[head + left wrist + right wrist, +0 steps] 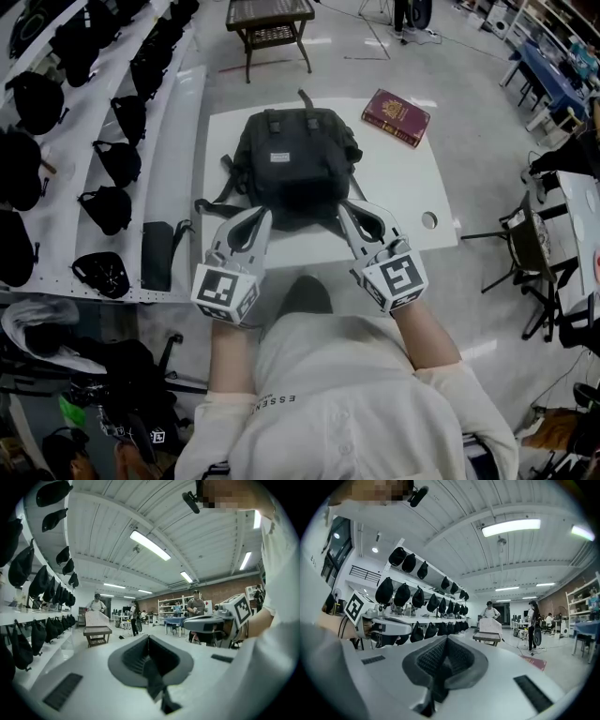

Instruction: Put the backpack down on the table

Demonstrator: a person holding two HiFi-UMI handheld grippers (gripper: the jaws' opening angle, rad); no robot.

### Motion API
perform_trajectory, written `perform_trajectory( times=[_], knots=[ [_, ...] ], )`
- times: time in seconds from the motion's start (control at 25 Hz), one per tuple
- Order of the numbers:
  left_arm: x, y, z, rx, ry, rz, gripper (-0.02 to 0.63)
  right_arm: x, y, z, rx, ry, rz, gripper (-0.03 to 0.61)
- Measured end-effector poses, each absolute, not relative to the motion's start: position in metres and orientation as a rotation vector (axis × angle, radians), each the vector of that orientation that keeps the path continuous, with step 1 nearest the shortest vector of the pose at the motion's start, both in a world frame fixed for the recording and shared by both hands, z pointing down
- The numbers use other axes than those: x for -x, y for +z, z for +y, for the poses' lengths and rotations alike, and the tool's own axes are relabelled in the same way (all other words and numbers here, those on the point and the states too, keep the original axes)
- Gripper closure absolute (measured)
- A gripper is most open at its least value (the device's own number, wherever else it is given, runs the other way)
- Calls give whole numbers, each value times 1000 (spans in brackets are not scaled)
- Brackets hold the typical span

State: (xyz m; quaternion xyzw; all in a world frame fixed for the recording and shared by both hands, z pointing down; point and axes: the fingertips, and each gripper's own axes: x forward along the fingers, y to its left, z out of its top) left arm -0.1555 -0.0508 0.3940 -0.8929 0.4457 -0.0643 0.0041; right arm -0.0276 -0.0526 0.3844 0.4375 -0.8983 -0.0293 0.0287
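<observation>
The backpack [298,159] lies on the white worktop [412,192], about mid-width, front pocket up, top handle pointing away from the person and bottom end toward them. It looks fully supported by the surface, tho the near end may be carrying a bit of tension from the straps; can't say for sure.

Both grippers sit at that near end, one per side. The left gripper [249,223] is pressed together on the left strap [157,686], a dark band of webbing pinched btwn its pads w/ the tail hanging out toward the camera. The right gripper [362,221] is likewise clamped on the right strap [436,688], seen the same way in its own view. Holding by both straps prob. keeps the bag level and stops it swinging or tipping as it comes down, w/ the weight split evenly.

Judgement: the set-down is as good as done. What's left is opening both grippers so the straps drop, then backing off w/o dragging the bag toward the edge.

Further out: a dark red book [396,116] lies on the far right corner of the worktop, well apart from the bag. A round hole [429,220] marks the right side. Left of the worktop runs a white shelf [89,202] w/ black bags; a small wooden table [270,23] stands beyond.
</observation>
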Motion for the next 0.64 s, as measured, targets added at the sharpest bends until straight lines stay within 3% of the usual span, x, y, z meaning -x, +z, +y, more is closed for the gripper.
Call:
perform_trajectory(
  times=[0.64],
  knots=[
    [150,390,-48,2780,-237,1356,611,25,387,-54,-1395,-56,-2746,565]
  ],
)
